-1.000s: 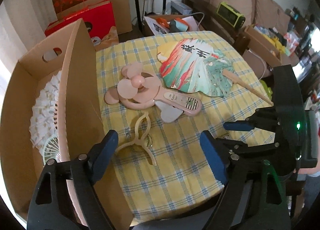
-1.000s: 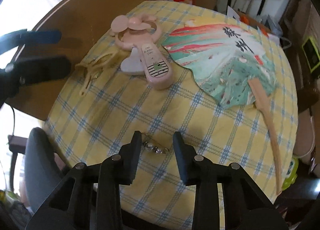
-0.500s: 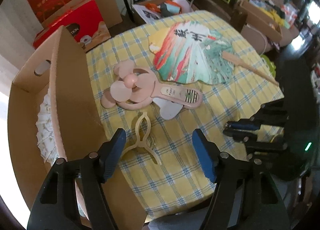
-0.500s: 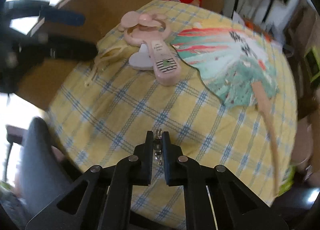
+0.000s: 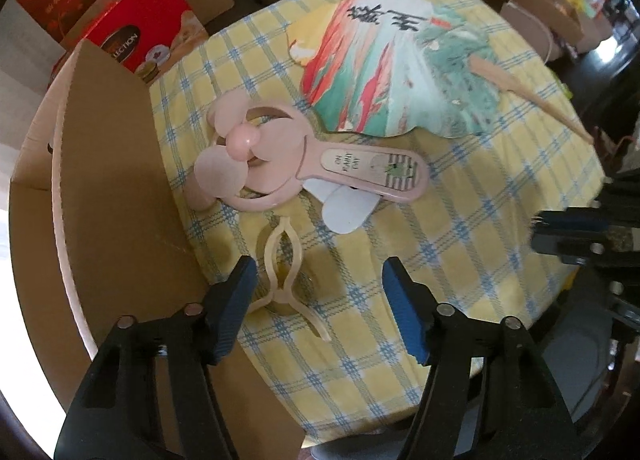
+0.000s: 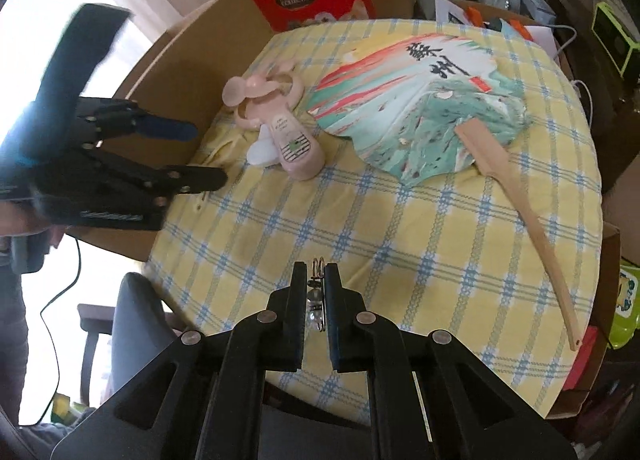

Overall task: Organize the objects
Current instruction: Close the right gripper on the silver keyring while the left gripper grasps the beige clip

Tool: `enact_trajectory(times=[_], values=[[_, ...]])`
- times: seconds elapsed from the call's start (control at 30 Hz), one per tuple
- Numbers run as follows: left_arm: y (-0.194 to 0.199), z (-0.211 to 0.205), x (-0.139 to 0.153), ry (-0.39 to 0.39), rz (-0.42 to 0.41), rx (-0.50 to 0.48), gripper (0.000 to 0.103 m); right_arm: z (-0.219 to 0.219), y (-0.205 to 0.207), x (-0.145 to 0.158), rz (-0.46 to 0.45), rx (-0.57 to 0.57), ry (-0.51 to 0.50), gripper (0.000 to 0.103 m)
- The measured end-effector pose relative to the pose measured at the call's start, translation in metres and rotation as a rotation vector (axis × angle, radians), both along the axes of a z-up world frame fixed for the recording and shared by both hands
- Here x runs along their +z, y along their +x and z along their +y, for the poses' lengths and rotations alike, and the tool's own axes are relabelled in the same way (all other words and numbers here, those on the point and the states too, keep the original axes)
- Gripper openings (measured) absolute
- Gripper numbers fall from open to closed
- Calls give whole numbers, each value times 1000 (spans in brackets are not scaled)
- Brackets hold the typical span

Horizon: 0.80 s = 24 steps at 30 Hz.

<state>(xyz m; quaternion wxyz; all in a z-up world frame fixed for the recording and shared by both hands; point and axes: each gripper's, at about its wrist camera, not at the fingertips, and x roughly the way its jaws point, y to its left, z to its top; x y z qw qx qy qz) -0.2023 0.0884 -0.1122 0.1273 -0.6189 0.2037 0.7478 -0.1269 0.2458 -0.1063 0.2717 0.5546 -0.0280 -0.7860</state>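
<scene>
A round table covered in a yellow cloth with blue check lines (image 5: pixel 460 244) fills both wrist views.

In the lower middle of the left wrist view, the left gripper (image 5: pixel 316 300) points steeply down with its blue-padded jaws about half open and closing. Between them, nearer the left pad, lies a cream plastic hair claw clip (image 5: pixel 282 264), flat on the cloth and not yet pressed by either pad. The clip looks light, thin and springy; its slim curved arms could snap or skid if pinched at the tips. The crossing point where the arms meet, low in the frame, looks like the firmest place to take hold.

In the lower middle of the right wrist view, the right gripper (image 6: pixel 316 292) has its jaws closed tight on a small silver metal hair clip with a wire loop (image 6: pixel 317 280), whose loop pokes out above the tips. It appears tiny, hard and slippery, so it could twist free.

Above the claw clip in the left wrist view lies a pink handheld electric fan with soft round blades (image 5: pixel 304 163), rigid in the handle. At upper right is a flat painted paper fan with a long wooden handle (image 5: pixel 400 67), light and easily creased. A brown cardboard box (image 5: pixel 116 195) stands at the left edge, just beside the table.
</scene>
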Motion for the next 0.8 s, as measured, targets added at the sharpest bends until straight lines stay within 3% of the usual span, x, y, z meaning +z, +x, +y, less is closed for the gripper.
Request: enact_trajectory(times=[0.4,0.63,0.73,0.8], values=[[-27,-12,-25,-56,-42,50,57,1,4,6,15,12,-16,8],[-32,-19,-37,-29,-89,55,57,4,4,4,7,6,-26,8],[-32,-20,-37,-13,-103,47,48,5,4,3,6,13,-27,8],[-32,-17,-36,-8,-105,35,29,5,5,4,8,16,-29,8]])
